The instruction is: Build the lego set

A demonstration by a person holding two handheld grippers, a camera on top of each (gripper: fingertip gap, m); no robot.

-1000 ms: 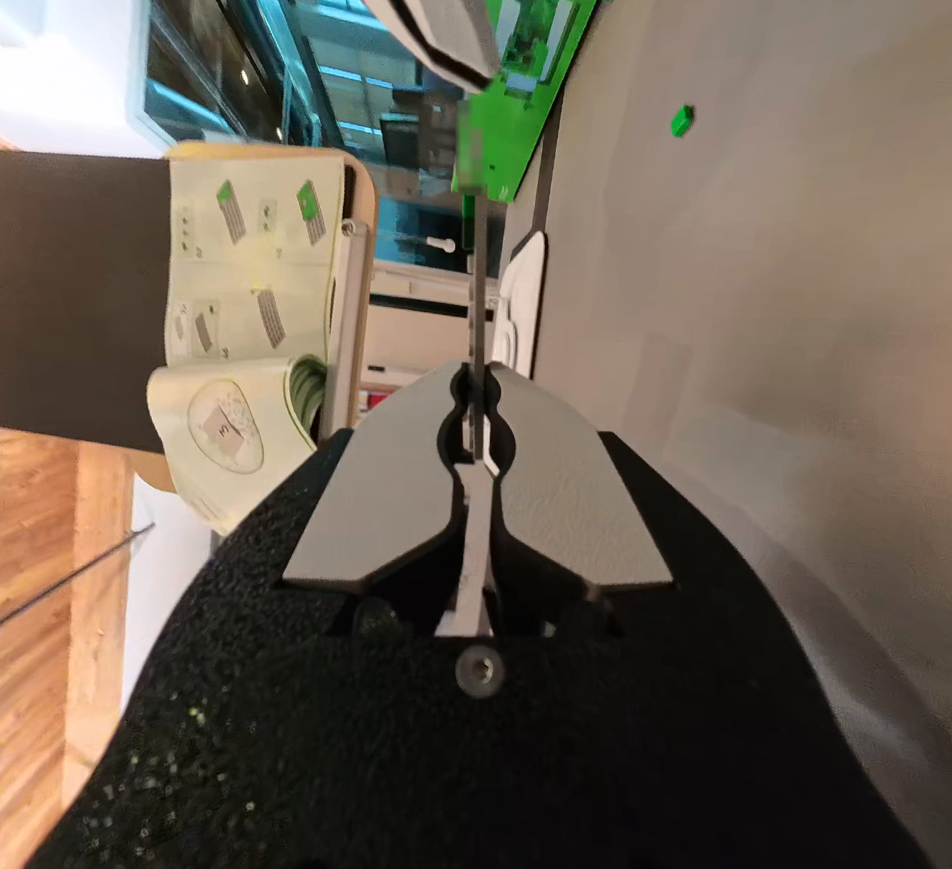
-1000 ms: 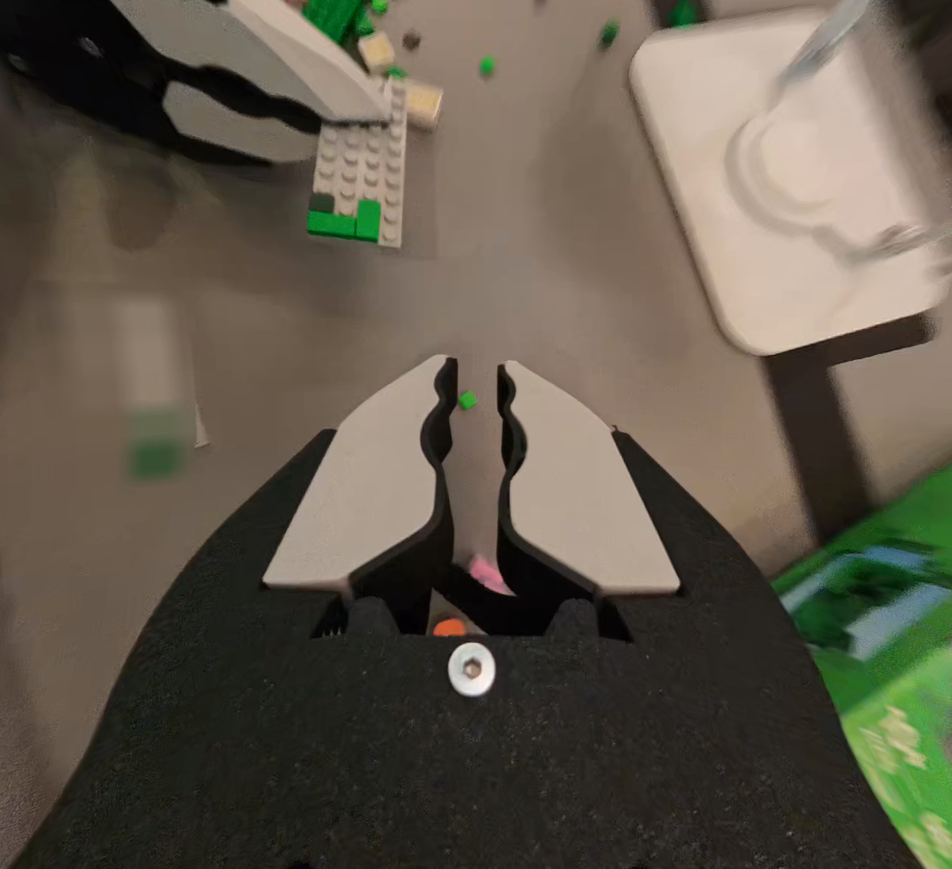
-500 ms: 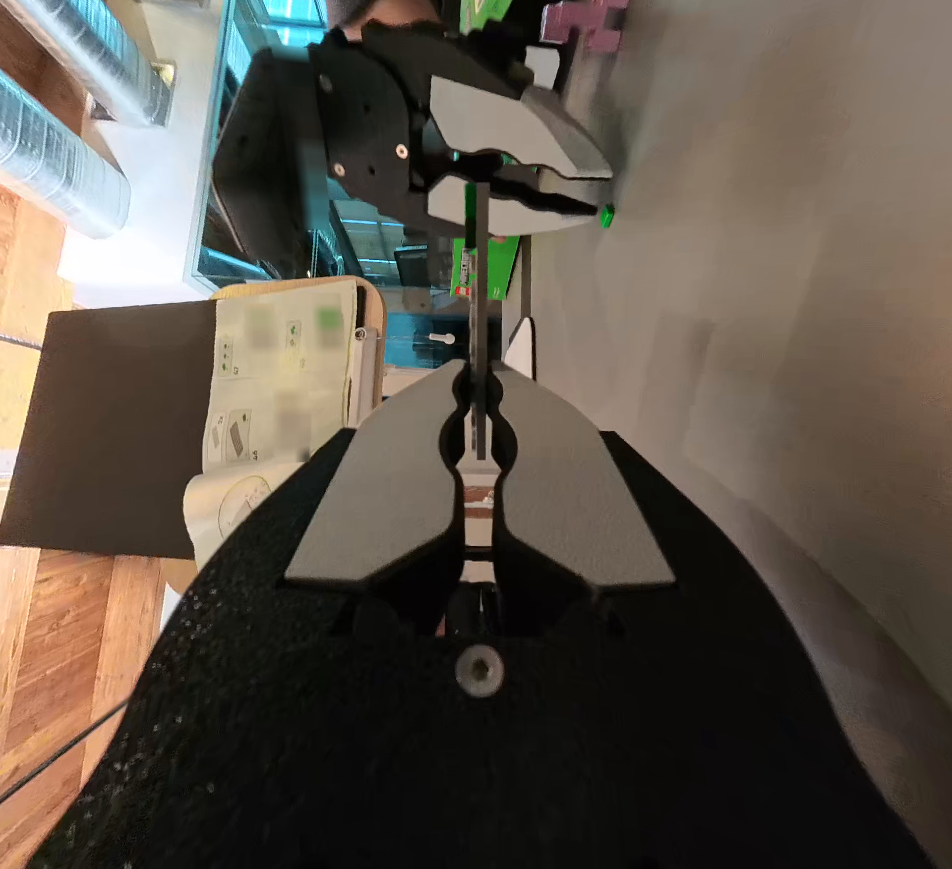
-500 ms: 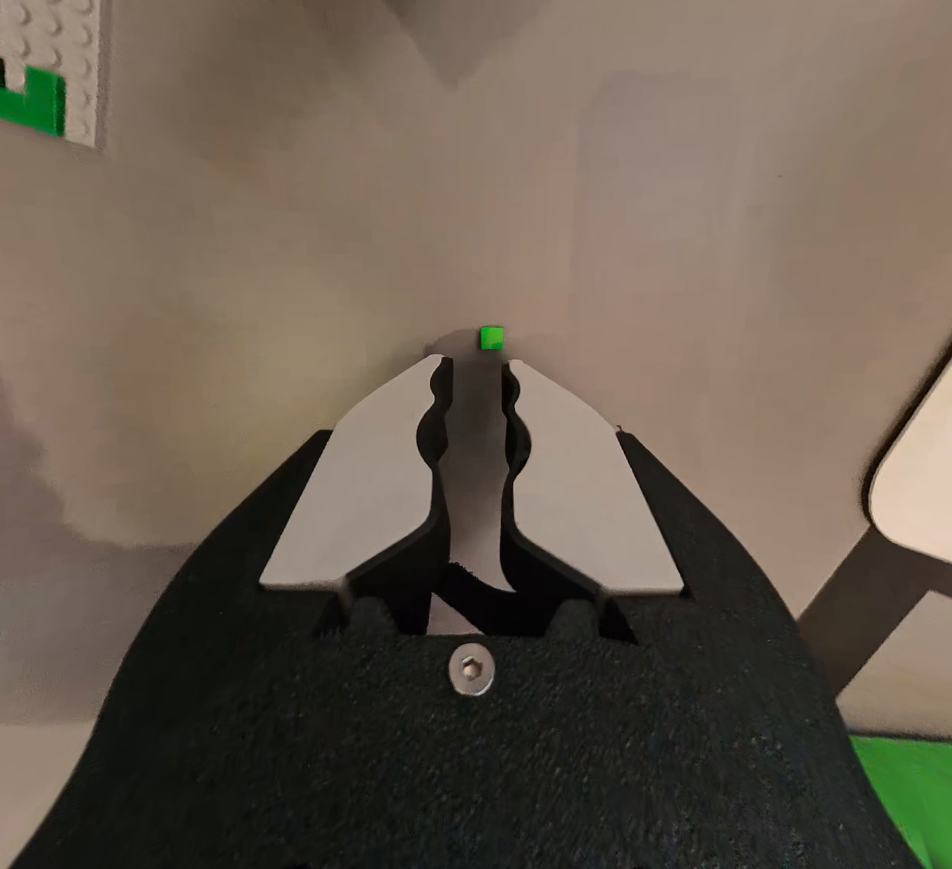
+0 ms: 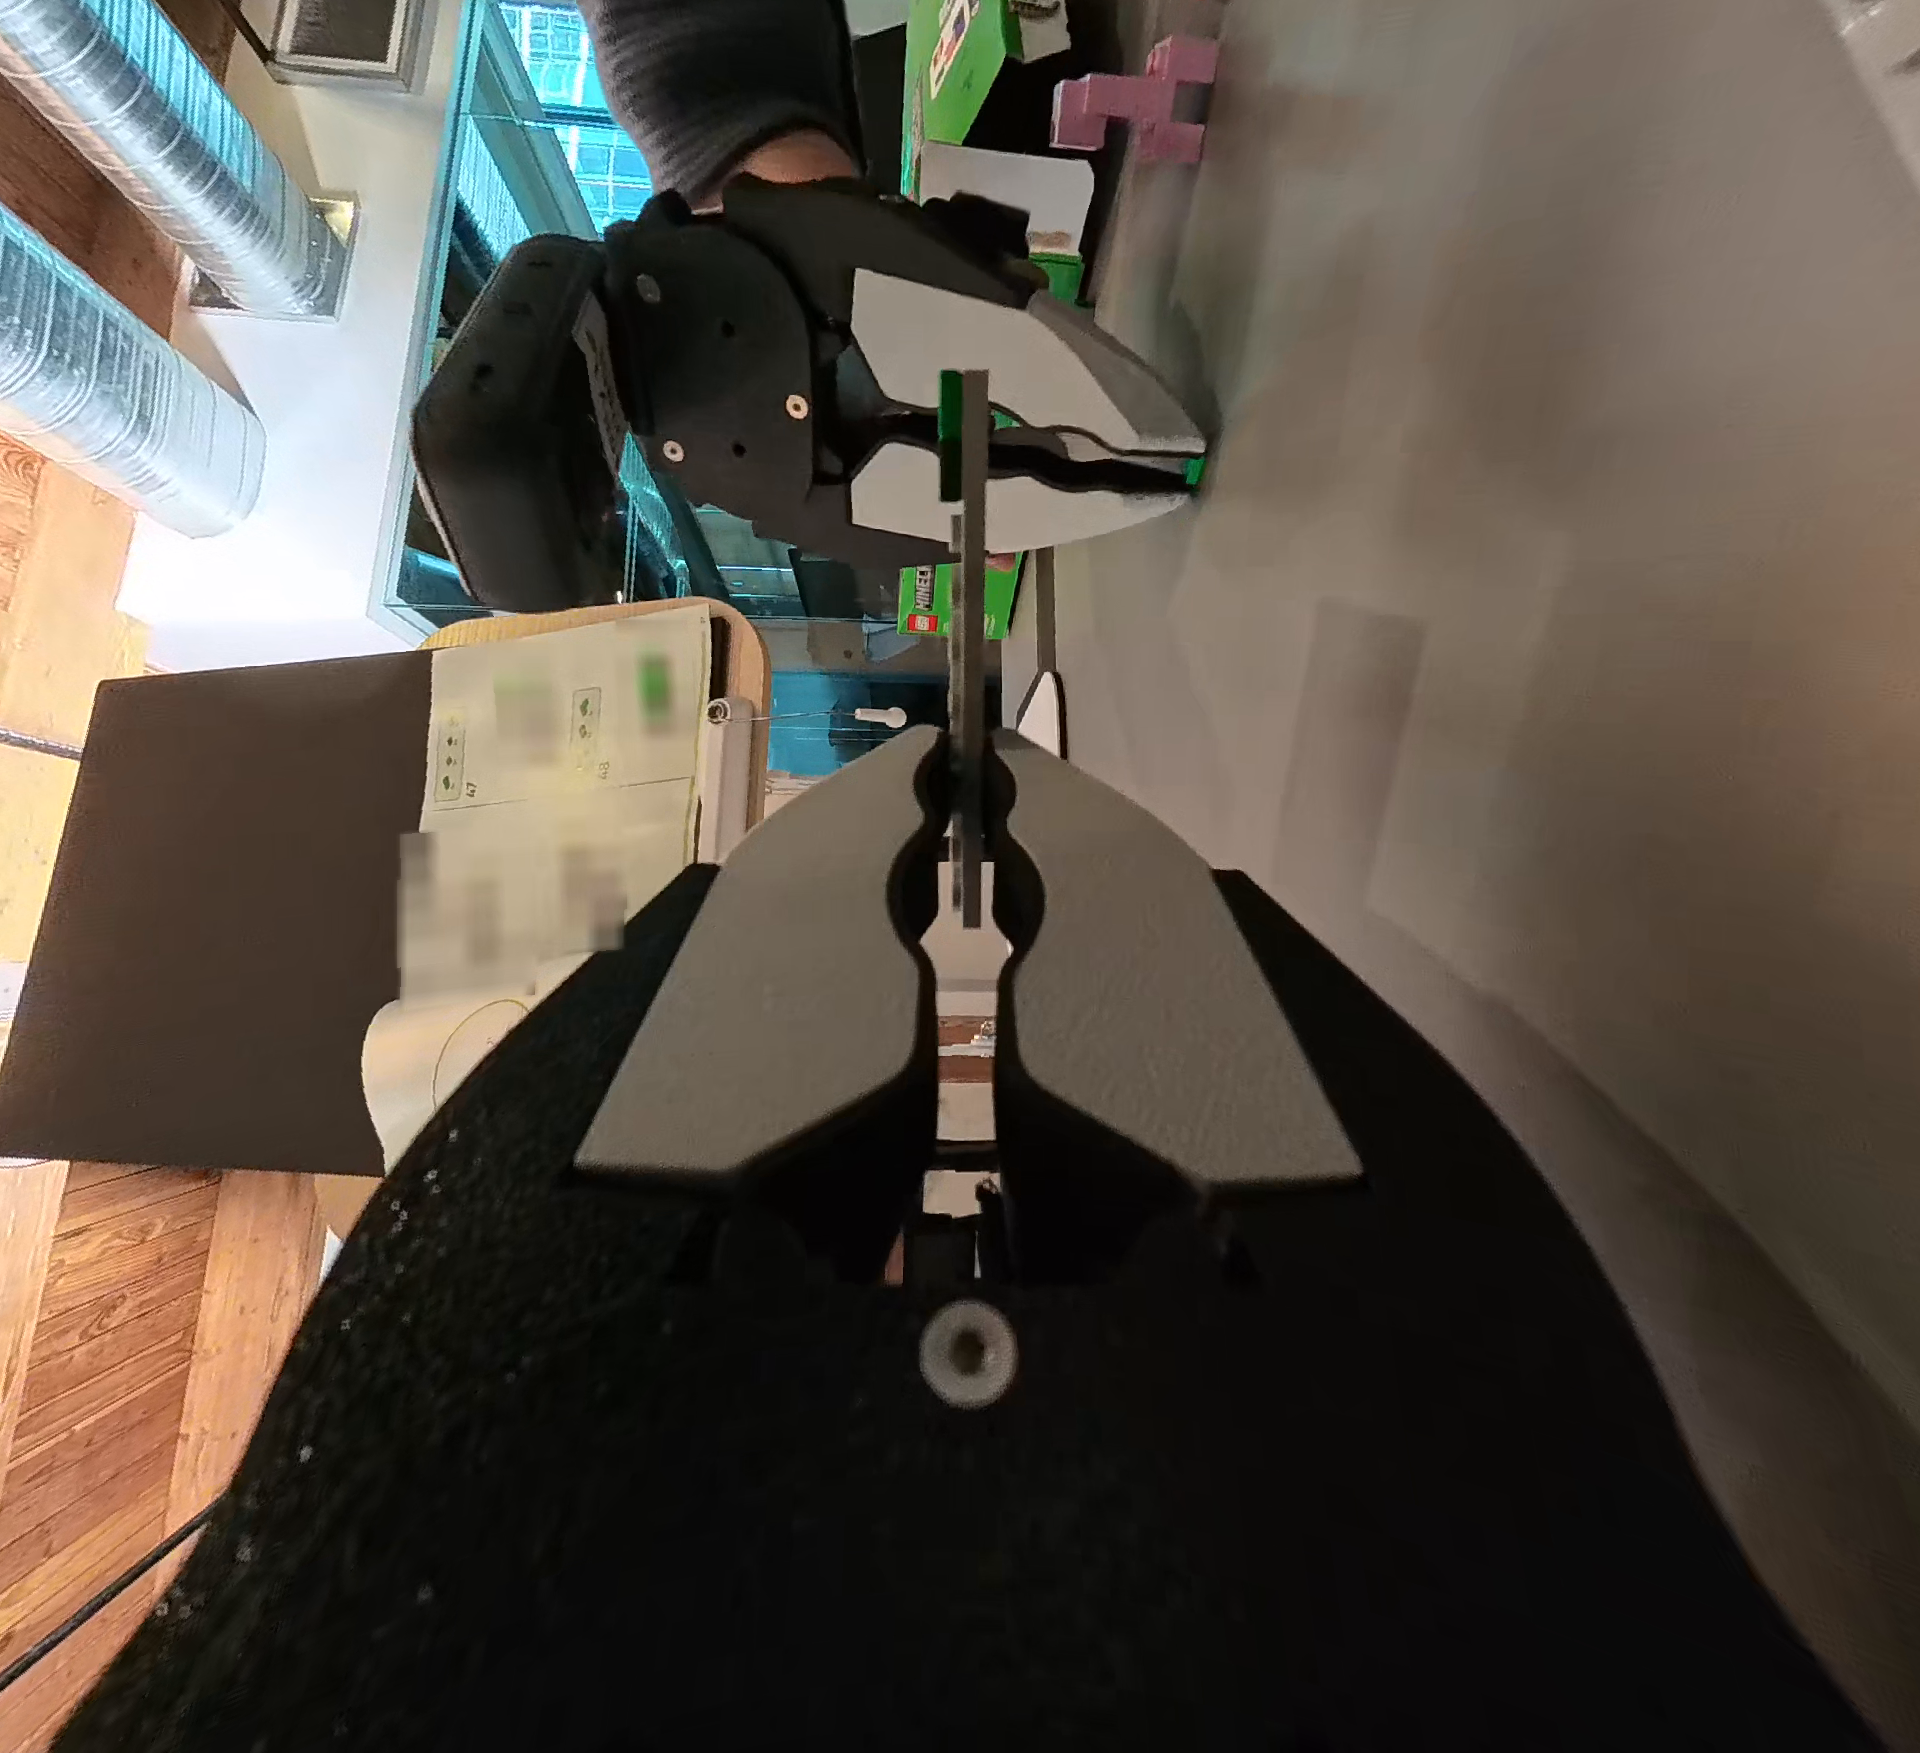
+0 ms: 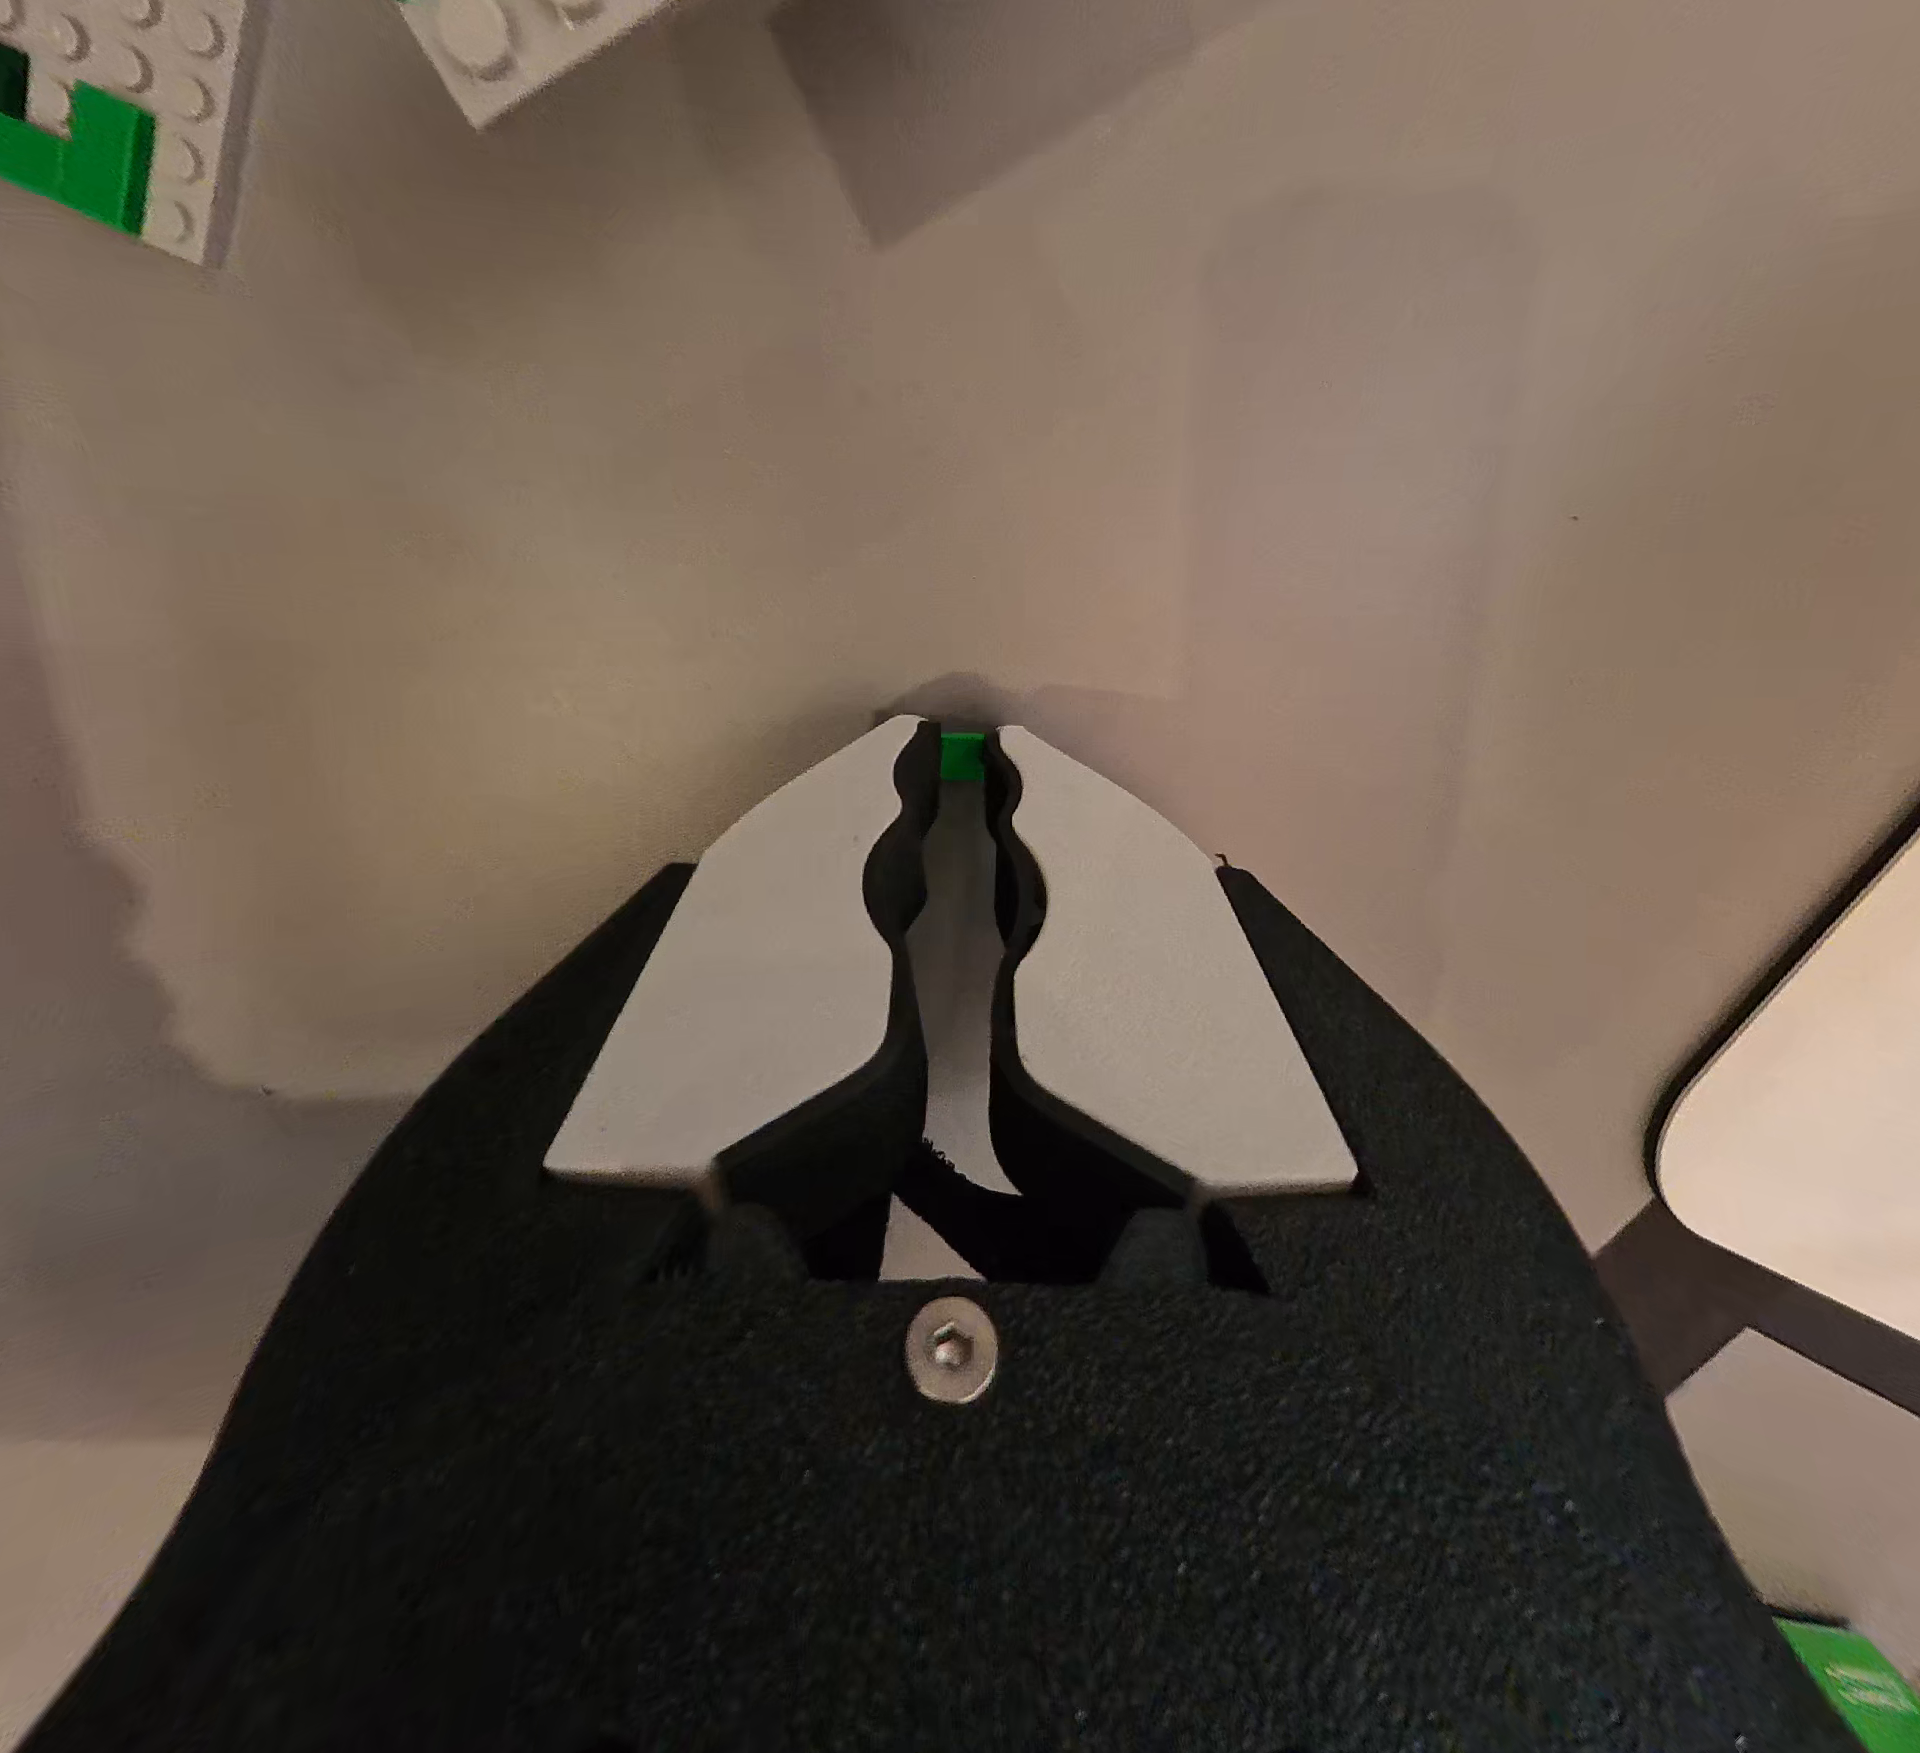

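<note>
My right gripper [image 6: 961, 747] has its jaws narrowed around the tiny green piece [image 6: 960, 756] on the counter [image 6: 1351, 456] — it sits right at the tips. My left gripper [image 5: 966, 768] is clamped on the grey plate [image 5: 972, 643], held edge-on — up and left of the piece.

Left claw [image 5: 966, 747] turned sideways, clamped on a thin plate, right claw [image 6: 961, 747] tips down, pinching a stud

Silver ducts [image 5: 114, 176] are running along the wall at ten o'clock, daylight is coming through a window [image 5: 540, 103] at eleven, and wooden boards [image 5: 114, 1340] are showing at eight.
</note>
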